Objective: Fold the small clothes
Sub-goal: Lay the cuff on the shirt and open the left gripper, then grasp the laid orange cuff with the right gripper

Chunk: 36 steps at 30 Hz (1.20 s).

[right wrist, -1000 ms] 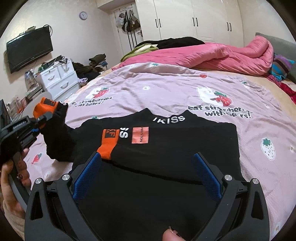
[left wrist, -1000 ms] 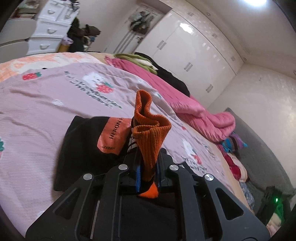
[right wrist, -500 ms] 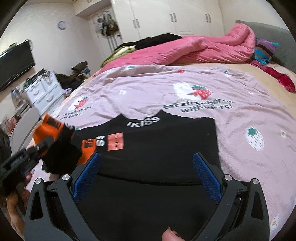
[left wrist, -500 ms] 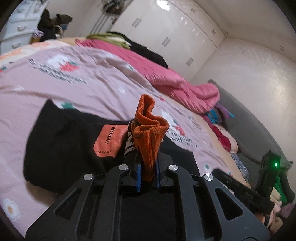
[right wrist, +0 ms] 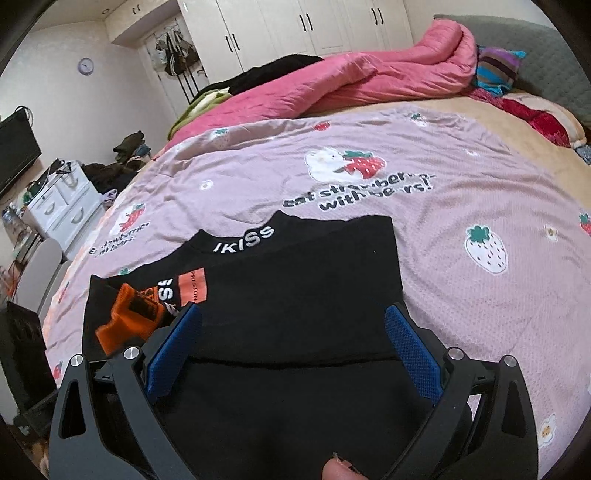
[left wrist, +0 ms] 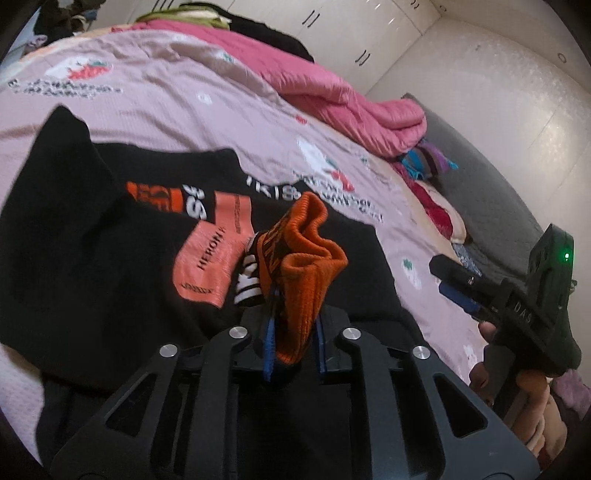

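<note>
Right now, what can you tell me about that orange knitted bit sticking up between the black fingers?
The orange cuff is ribbed knit, the end of a sleeve of the black top lying on the pink strawberry bedsheet. It carries a black patch with lettering and white stripes beside it. It stands bunched and folded between the blue pads of the left hand-held gripper, whose jaws have just been opening slightly with the cuff between them, above the top's front.

Orange cuff [left wrist: 301,280] carried over black sweater [right wrist: 295,295], left tongs [left wrist: 293,343] just loosening

Pink quilt [right wrist: 369,74] beside white wardrobe [right wrist: 314,22] doors
</note>
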Each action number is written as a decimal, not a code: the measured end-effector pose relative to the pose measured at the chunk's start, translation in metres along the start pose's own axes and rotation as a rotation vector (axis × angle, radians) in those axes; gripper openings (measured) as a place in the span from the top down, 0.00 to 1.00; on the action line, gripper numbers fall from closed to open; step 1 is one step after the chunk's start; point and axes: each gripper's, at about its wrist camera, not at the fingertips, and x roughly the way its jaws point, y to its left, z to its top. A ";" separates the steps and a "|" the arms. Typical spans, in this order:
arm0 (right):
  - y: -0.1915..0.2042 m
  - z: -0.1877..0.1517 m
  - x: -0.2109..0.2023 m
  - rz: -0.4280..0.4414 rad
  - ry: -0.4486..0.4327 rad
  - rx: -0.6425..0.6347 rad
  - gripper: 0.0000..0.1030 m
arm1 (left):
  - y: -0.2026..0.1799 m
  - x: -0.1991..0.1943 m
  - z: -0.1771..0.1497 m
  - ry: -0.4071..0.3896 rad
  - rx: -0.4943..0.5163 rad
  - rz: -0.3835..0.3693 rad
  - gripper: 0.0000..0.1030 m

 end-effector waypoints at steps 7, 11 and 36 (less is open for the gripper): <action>-0.007 -0.003 0.012 0.015 0.046 0.032 0.04 | -0.004 0.006 -0.005 0.069 0.015 -0.027 0.59; -0.004 -0.010 0.025 0.061 0.110 0.047 0.04 | -0.001 -0.008 0.001 0.036 0.028 0.004 0.41; 0.069 -0.056 0.083 0.251 0.257 -0.008 0.68 | 0.067 -0.078 0.030 -0.190 -0.140 0.311 0.09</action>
